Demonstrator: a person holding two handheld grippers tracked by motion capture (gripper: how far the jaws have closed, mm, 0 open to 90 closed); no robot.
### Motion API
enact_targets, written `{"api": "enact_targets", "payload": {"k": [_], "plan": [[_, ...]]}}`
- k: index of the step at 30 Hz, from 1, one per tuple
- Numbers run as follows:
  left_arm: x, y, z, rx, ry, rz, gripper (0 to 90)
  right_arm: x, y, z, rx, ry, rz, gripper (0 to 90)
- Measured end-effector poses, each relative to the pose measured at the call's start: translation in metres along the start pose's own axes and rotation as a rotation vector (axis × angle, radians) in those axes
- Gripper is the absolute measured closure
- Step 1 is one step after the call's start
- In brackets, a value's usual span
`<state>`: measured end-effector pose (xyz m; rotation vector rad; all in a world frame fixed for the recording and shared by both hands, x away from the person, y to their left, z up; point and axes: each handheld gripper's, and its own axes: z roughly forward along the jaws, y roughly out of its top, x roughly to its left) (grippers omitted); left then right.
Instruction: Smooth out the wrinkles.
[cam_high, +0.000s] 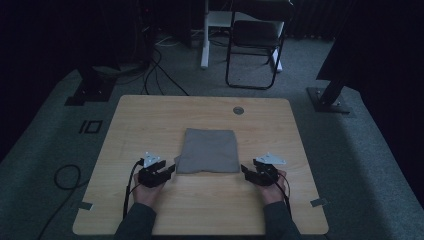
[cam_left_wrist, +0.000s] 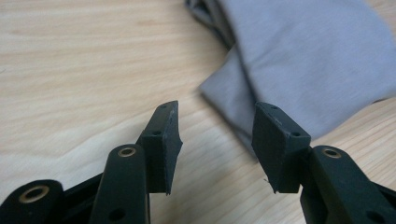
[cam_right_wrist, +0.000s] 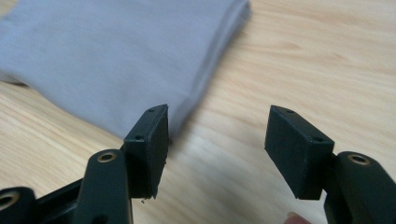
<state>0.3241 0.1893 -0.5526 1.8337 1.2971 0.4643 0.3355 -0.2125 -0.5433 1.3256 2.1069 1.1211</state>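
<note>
Folded grey cloth (cam_high: 207, 150), mid-table, grippers at its near corners.
Cloth lies in a neat rectangle on the wooden table (cam_high: 150, 115); folding looks complete or nearly so. Left gripper (cam_high: 171, 170) and right gripper (cam_high: 245, 171): jaws spread wide, empty, just beside the cloth, pads clear of it.

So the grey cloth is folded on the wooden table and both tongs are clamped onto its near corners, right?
Not clamped. Both gripper views show the left tongs and right tongs open with nothing between them, just off the near corners of the folded grey cloth on the wooden table.
</note>
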Motion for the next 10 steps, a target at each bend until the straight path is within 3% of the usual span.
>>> {"api": "enact_targets", "payload": {"k": [7, 10], "plan": [[0.001, -0.003, -0.003, -0.005, 0.047, -0.012, 51.3, -0.018, -0.003, -0.002, 0.009, -0.054, 0.032, 39.3], [0.002, -0.003, -0.003, -0.006, 0.060, -0.020, 50.9, -0.020, -0.003, -0.003, 0.010, -0.063, 0.023, 39.1]]}}
